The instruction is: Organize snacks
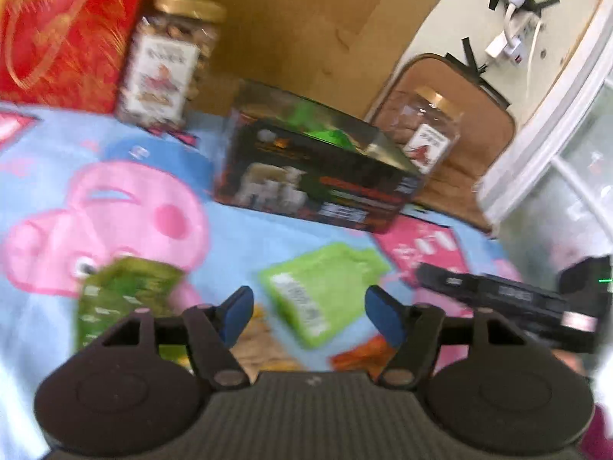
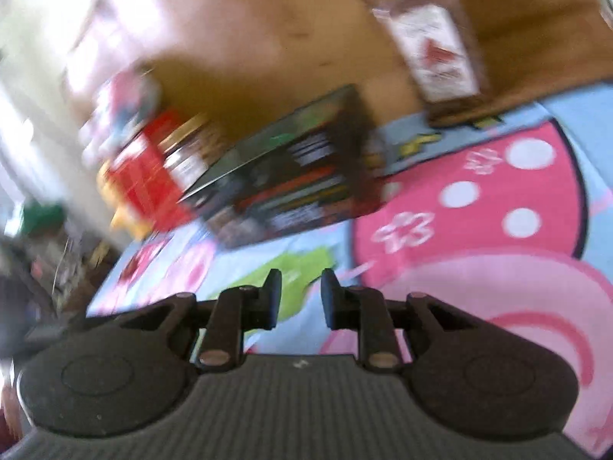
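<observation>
We hold the left gripper (image 1: 308, 316) with its blue-padded jaws spread wide and empty above a bright green snack packet (image 1: 320, 293) lying flat on the cartoon-print cloth (image 1: 268, 241), a darker green packet (image 1: 122, 299) just to its left. Our right gripper (image 2: 300, 295) is also open, narrower, gripping nothing. Toward the cloth's far edge sit a black box (image 1: 318, 176) and a gold-lidded jar (image 1: 168, 61).
</observation>
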### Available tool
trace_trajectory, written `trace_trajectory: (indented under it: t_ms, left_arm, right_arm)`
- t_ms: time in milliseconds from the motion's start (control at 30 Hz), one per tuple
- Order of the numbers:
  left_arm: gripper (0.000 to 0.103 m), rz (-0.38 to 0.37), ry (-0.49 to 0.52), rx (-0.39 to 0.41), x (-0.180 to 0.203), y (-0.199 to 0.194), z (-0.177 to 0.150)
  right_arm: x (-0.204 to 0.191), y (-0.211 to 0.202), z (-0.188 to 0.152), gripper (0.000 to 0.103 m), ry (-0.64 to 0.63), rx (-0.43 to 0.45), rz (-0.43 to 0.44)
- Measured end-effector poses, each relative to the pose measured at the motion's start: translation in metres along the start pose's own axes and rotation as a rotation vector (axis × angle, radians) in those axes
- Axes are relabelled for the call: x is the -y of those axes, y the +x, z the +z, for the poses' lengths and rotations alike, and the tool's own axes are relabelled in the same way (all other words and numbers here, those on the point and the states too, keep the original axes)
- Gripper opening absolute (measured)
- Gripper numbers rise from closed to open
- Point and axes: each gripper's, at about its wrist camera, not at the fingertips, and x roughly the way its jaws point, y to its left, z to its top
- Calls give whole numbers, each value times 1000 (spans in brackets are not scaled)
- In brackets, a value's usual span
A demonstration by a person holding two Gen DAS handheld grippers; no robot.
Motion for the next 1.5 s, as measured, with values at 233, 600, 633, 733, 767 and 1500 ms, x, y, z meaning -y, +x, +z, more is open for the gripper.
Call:
trace_trajectory:
  t_ms: [233,600,633,733,767,1500]
  left_arm:
    - [67,-34,-141,-89,-16,41,12]
    - [71,-89,-224,-76,-25,46,17]
    - [71,-96,-221,-80,-24,47,18]
    - [71,-115,-191,-95,-16,54,17]
    - [71,-116,-174,-95,-12,55,16]
    - [78,-307,-186,-76,-5,32,8]
  right_arm:
    - [20,29,9,24,161,-61,35]
    - [18,25,6,9,197,-14,47]
    - [19,21,5,9,200,-4,49]
    - [16,-5,-6,9,191,32,43]
    - [13,-16,-11,9,177,39,42]
    - [19,-20,-35,7,328,2,283]
